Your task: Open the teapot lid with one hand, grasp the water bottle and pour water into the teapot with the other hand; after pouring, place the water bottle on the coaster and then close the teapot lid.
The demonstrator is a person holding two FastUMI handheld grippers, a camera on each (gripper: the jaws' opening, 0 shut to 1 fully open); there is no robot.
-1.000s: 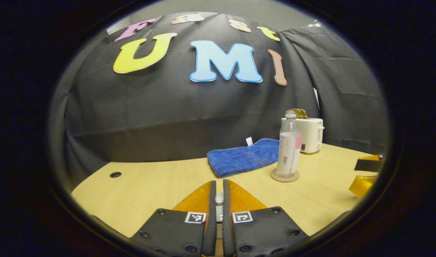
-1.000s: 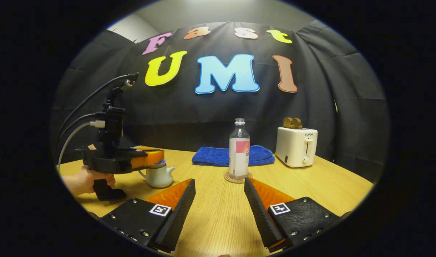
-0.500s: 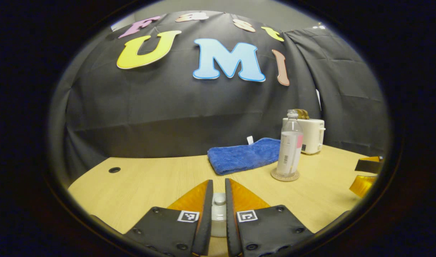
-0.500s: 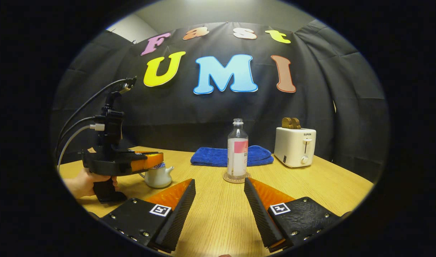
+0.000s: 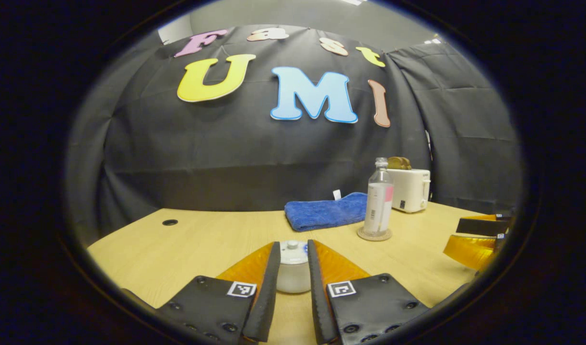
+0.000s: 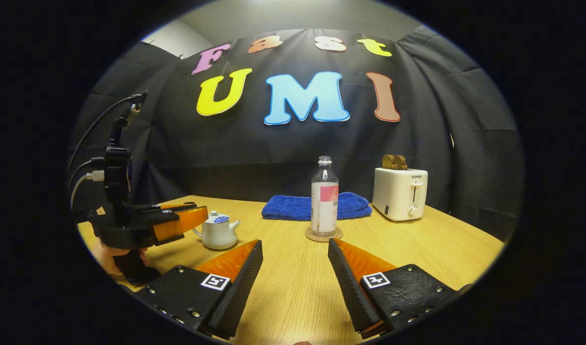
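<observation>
Left tool [image 6: 190, 218] fingers slightly spread, just short of teapot [image 6: 218, 232], gripping nothing. Lid [image 5: 293, 247] sits on the pot, which stands left on tabletop [image 6: 293, 287]. Water bottle [image 6: 324, 196] upright on coaster [image 6: 324, 235] mid-tabletop, blue towel [image 6: 293, 207] behind, toaster [image 6: 399, 194] right. Right tool [image 6: 293, 278] spread wide, empty.

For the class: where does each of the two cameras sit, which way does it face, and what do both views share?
Left gripper view: rides on the left gripper, low over the table, facing the teapot just ahead of its parted fingers, the right gripper's fingers at the right edge.
Right gripper view: rides on the right gripper, facing the water bottle on its coaster; its own open fingers show, and the left gripper with the hand holding it.
Shared: teapot, water bottle, coaster, blue towel, toaster.
</observation>
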